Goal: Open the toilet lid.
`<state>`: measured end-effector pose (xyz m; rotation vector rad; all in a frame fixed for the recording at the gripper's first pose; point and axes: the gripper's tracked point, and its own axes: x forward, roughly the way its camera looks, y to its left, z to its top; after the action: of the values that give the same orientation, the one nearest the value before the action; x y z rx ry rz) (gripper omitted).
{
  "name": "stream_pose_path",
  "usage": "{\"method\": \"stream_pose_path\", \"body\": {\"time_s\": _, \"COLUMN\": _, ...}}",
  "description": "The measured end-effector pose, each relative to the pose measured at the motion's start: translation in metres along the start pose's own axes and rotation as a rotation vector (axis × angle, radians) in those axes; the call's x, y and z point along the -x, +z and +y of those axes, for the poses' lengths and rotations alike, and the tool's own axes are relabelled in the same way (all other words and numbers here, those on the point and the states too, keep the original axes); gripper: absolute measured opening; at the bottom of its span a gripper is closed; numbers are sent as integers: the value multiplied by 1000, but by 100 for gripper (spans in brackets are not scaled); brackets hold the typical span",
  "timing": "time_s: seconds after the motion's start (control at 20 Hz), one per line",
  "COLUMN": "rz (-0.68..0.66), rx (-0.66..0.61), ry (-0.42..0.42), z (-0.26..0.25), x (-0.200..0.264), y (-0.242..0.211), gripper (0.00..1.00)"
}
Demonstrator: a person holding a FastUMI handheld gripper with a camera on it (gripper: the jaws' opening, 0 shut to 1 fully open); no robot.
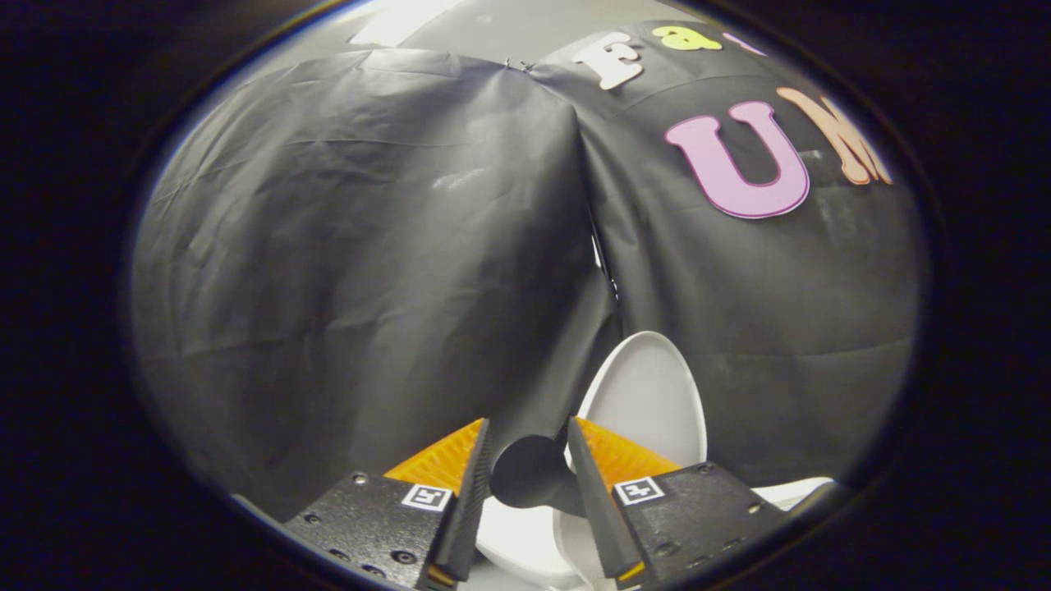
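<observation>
A: What are the jaws doing?

B: The gripper (530,447) has its jaws parted, with a gap between the two black finger pads (472,501). Each finger has an orange ribbed outer face and sits on a black mounting block (369,525) carrying a small square marker.

A: Is anything between them?

B: A dark rounded shape (530,484) shows in the gap, low down near the finger bases. What it is cannot be told, and neither pad visibly presses on it or on anything else.

A: And the toilet lid?

B: The white toilet lid (649,398) stands raised, close to upright, its oval face turned toward the camera. It rises just behind and beyond the right-hand finger, which covers its lower edge. The lid's top leans back against the black cloth wall (345,271).

A: Is more of the toilet visible?

B: Yes, white parts of the toilet (517,546) show below, between the two fingers and under them, and a further white strip appears past the right mounting block. Whether the fingers touch the lid cannot be told.
</observation>
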<state>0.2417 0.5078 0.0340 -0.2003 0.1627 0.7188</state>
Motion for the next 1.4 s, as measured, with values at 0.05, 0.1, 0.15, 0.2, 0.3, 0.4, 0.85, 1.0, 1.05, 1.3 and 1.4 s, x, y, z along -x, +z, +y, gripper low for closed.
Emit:
{"method": "stream_pose_path", "body": {"time_s": 0.05, "rz": -28, "rx": 13, "ry": 33, "z": 7, "x": 7, "y": 8, "gripper": 59}}
{"method": "stream_pose_path", "body": {"time_s": 0.1, "rz": -65, "rx": 21, "ry": 56, "z": 11, "x": 15, "y": 17, "gripper": 62}}
{"method": "stream_pose_path", "body": {"time_s": 0.15, "rz": -99, "rx": 24, "ry": 62, "z": 13, "x": 26, "y": 26, "gripper": 65}}
{"method": "stream_pose_path", "body": {"time_s": 0.2, "rz": -121, "rx": 23, "ry": 59, "z": 11, "x": 35, "y": 32, "gripper": 64}}
{"method": "stream_pose_path", "body": {"time_s": 0.3, "rz": -145, "rx": 29, "ry": 35, "z": 6, "x": 56, "y": 40, "gripper": 64}}
{"method": "stream_pose_path", "body": {"time_s": 0.4, "rz": -175, "rx": 59, "ry": -16, "z": -4, "x": 82, "y": 55, "gripper": 65}}
{"method": "stream_pose_path", "body": {"time_s": 0.85, "rz": -265, "rx": 143, "ry": -369, "z": -134, "x": 238, "y": 94, "gripper": 61}}
{"method": "stream_pose_path", "body": {"time_s": 1.0, "rz": -292, "rx": 132, "ry": -493, "z": -187, "x": 303, "y": 88, "gripper": 63}}
{"method": "stream_pose_path", "body": {"time_s": 1.05, "rz": -302, "rx": 129, "ry": -523, "z": -201, "x": 324, "y": 84, "gripper": 63}}
{"method": "stream_pose_path", "body": {"time_s": 1.3, "rz": -262, "rx": 113, "ry": -682, "z": -267, "x": 421, "y": 47, "gripper": 65}}
{"method": "stream_pose_path", "body": {"time_s": 1.4, "rz": -247, "rx": 104, "ry": -709, "z": -283, "x": 448, "y": 30, "gripper": 65}}
